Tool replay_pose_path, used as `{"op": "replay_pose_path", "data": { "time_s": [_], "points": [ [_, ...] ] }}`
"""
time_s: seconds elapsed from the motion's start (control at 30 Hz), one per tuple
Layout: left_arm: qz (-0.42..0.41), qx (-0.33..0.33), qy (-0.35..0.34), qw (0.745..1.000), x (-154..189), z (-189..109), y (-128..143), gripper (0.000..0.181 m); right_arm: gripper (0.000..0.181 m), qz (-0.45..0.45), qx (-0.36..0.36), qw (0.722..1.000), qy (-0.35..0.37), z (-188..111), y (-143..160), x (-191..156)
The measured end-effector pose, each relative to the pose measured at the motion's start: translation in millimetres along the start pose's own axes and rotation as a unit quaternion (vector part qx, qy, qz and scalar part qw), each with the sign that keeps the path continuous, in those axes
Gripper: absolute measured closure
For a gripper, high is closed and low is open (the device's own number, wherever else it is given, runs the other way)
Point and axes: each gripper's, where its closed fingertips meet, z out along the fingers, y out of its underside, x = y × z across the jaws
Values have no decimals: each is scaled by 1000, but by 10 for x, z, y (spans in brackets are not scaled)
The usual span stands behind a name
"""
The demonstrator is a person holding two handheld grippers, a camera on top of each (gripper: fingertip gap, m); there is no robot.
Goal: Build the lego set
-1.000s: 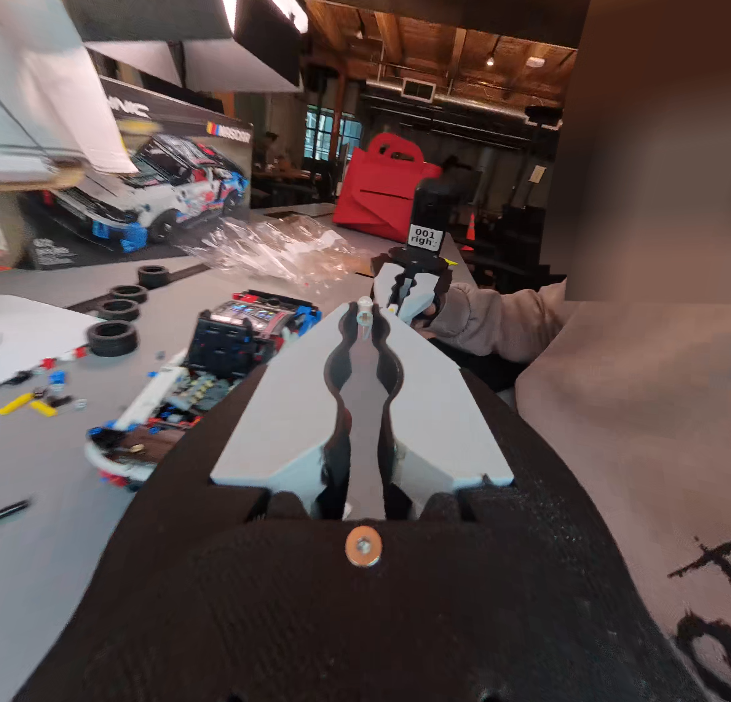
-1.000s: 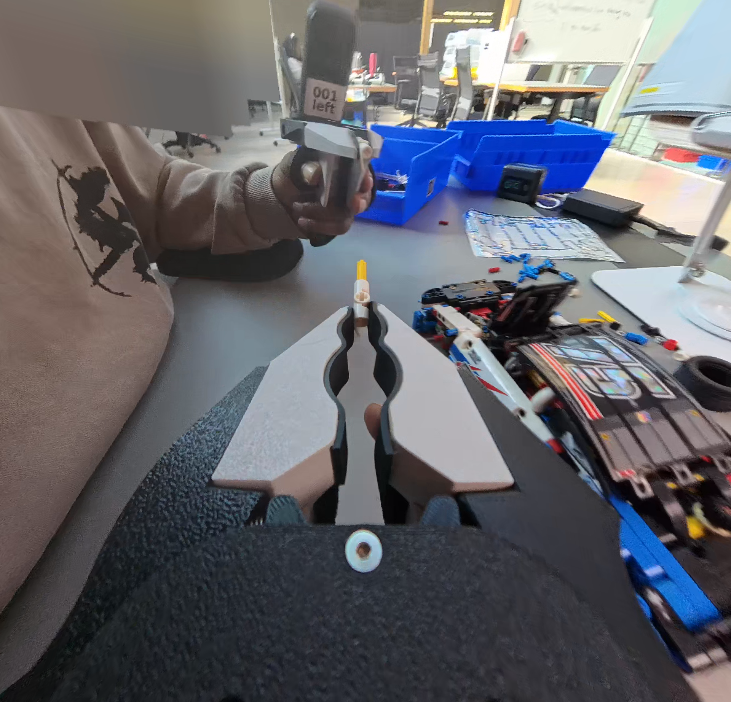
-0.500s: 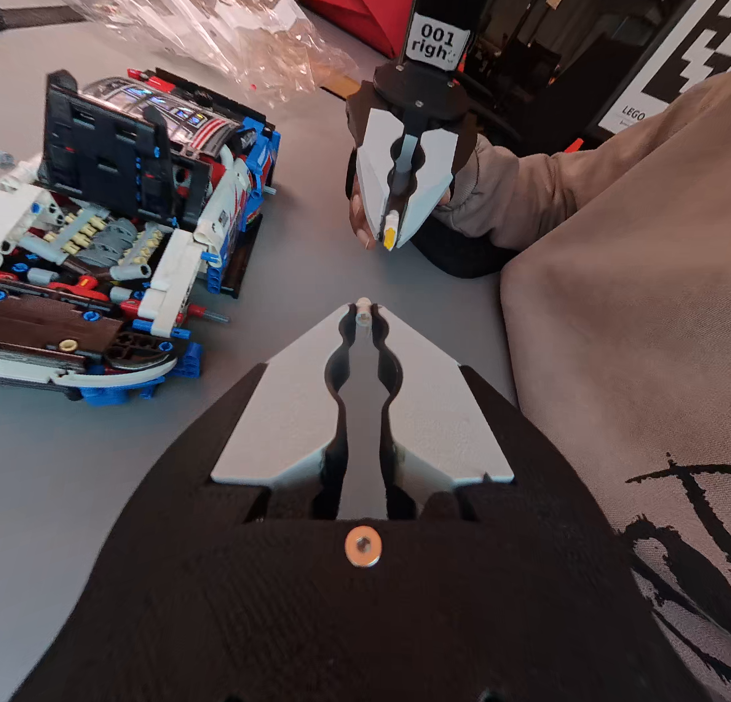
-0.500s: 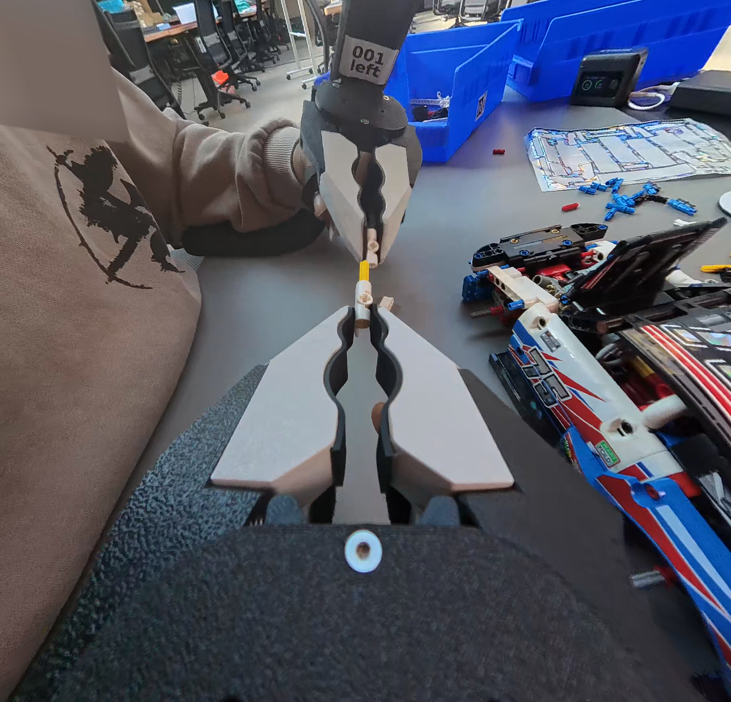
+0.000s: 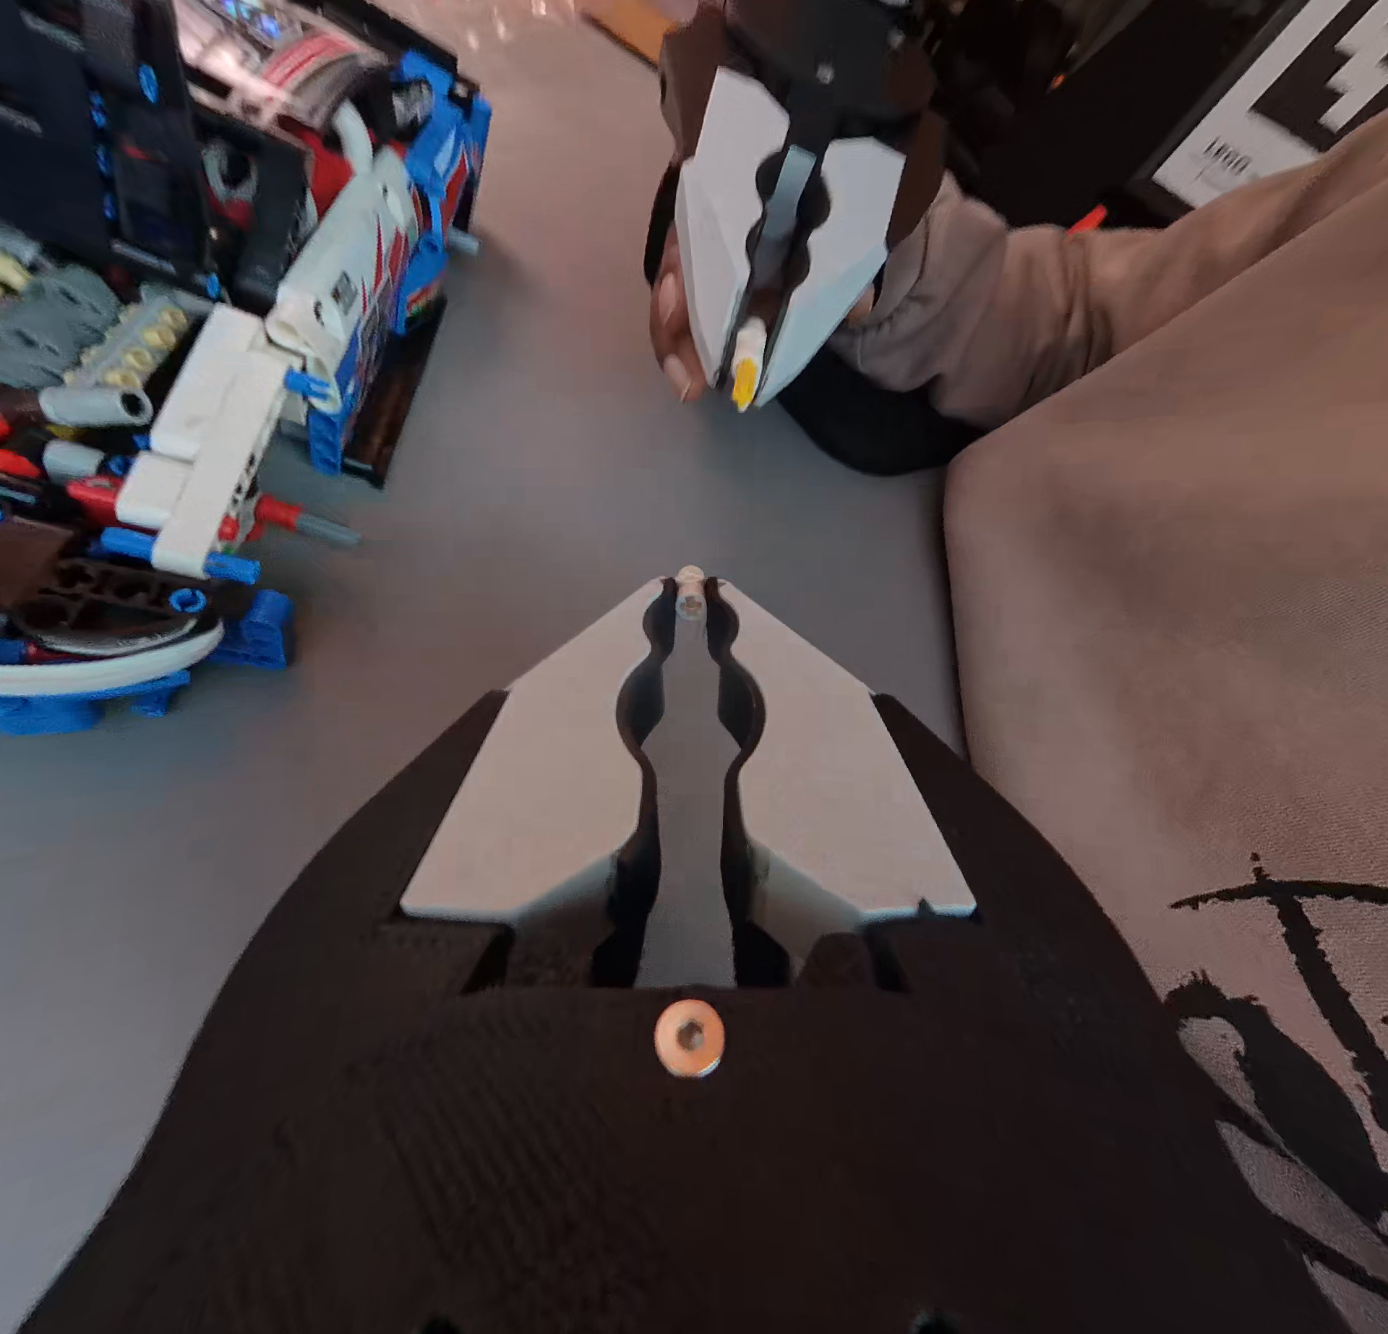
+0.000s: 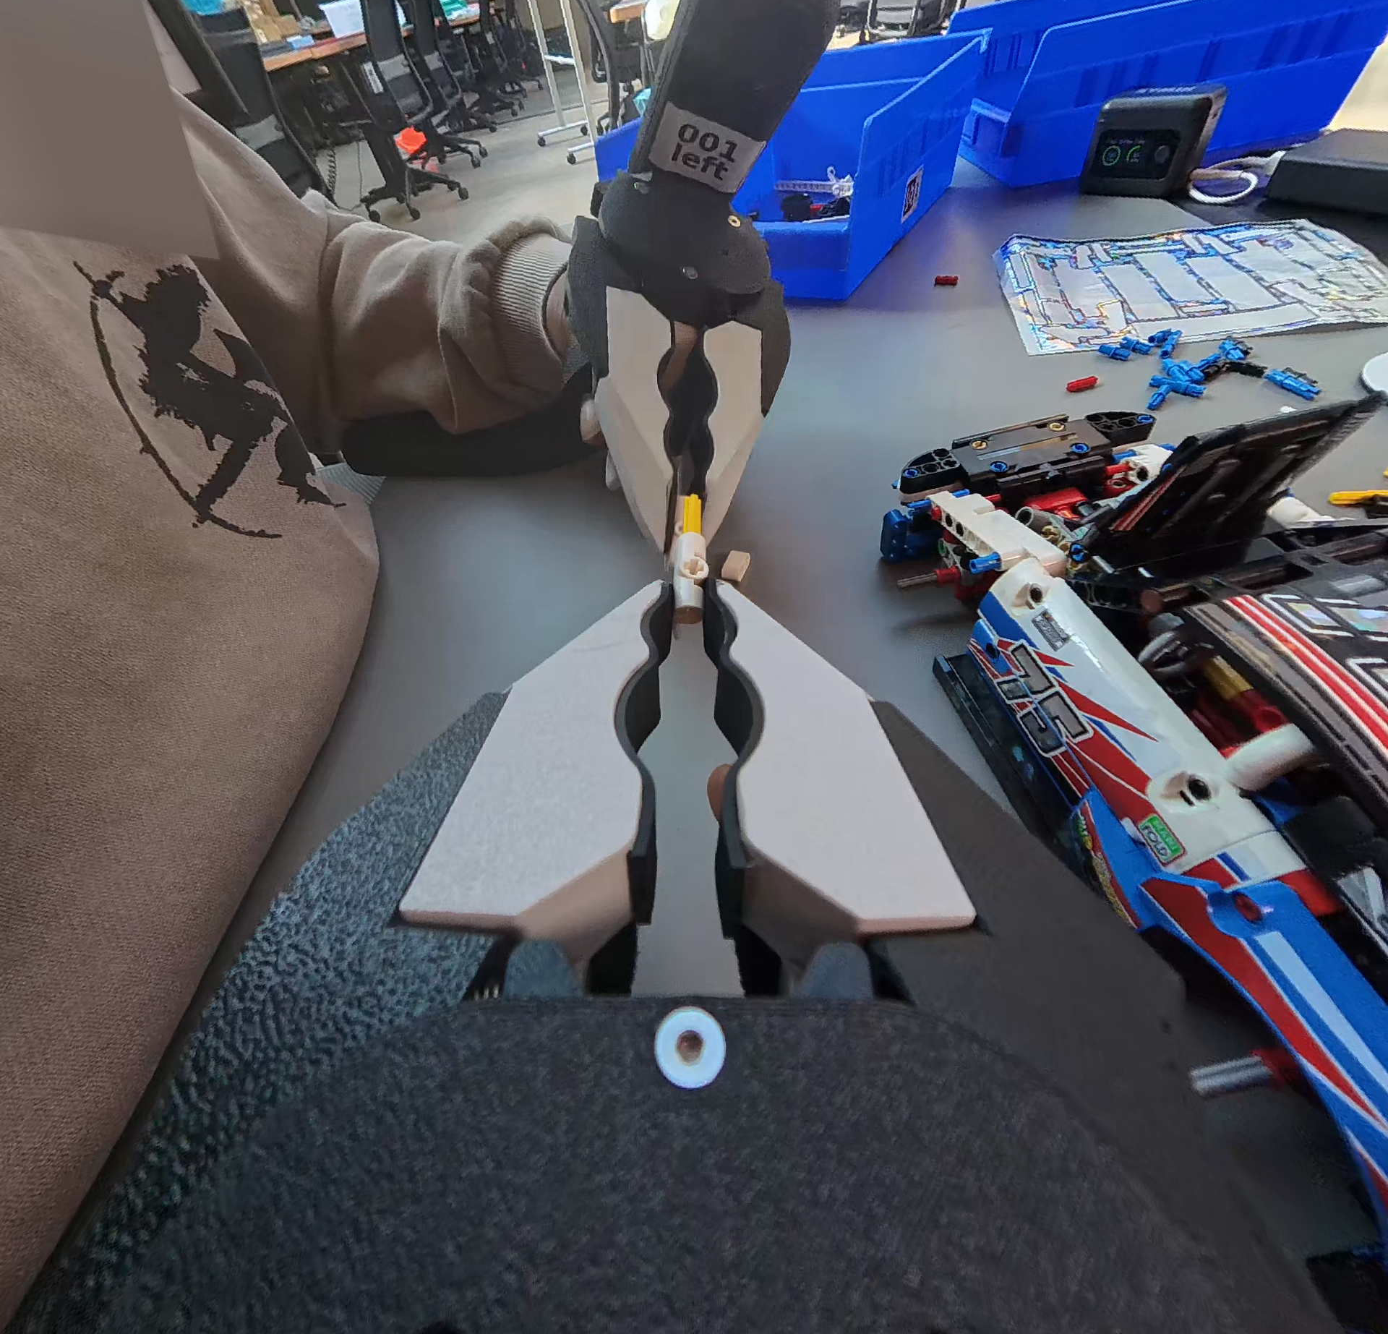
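While pinched in the right gripper [image 6: 689, 584], white connector with yellow axle [image 6: 689, 547] points straight ahead — long axis in line with left gripper [image 5: 689, 584] opposite, itself clamped on small tan pin [image 5: 689, 598]; tips nearly meeting above grey table [image 6: 826, 487], race car model [image 6: 1126, 659] off to right.

R claw [image 6: 689, 584] pinches white connector w/ yellow axle [image 6: 690, 514]; L claw [image 6: 680, 528] opposite.

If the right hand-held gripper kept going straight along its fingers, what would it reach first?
Most likely the left hand-held gripper. The right hand-held gripper holds a white connector with a yellow axle, and the axle tip already overlaps the other's fingertips in the right wrist view. The left wrist view shows a gap, so contact is unclear.
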Motion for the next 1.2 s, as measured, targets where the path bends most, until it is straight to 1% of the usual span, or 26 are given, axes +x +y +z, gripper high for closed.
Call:
{"op": "replay_pose_path", "data": {
  "time_s": [0.07,0.1,0.23,0.37,0.43,0.6,0.73,0.8,0.87,0.93,1.0,1.03,1.07,1.13,1.2],
  "points": [
    [17,-74,-14,997,-13,40,240,175,175,-1,-6,1000,3,-2,26,6],
    [27,-100,-18,994,-4,49,324,175,175,-1,-8,1000,3,-3,35,5],
    [54,-142,-51,987,-25,-2,403,175,175,1,-18,1000,2,4,74,1],
    [44,-168,-102,979,-180,-122,458,175,175,4,-25,1000,-1,22,106,-2],
    [30,-173,-107,979,-203,-157,476,175,175,6,-27,1000,-2,29,118,-1],
    [-14,-171,-125,977,-283,-260,479,167,175,12,-31,999,-4,42,145,2],
    [-20,-169,-139,976,-347,-360,477,160,175,16,-32,999,-6,52,161,5],
    [-6,-170,-154,973,-397,-411,467,156,175,17,-32,999,-6,55,166,6],
    [18,-153,-164,974,-436,-428,399,159,175,17,-33,999,-7,59,168,3],
    [46,-137,-151,978,-439,-388,346,161,175,14,-37,999,-7,71,178,-1],
    [76,-155,-143,975,-494,-371,401,161,175,13,-39,999,-10,86,184,-18],
    [97,-157,-135,973,-504,-363,393,164,175,13,-40,999,-12,92,187,-26],
    [122,-156,-125,972,-505,-349,358,160,175,12,-41,999,-13,98,192,-32],
    [160,-168,-107,967,-498,-313,324,159,175,11,-44,999,-15,109,201,-43],
    [169,-197,-98,961,-512,-271,357,159,175,9,-47,999,-14,115,213,-47]
  ]
}}
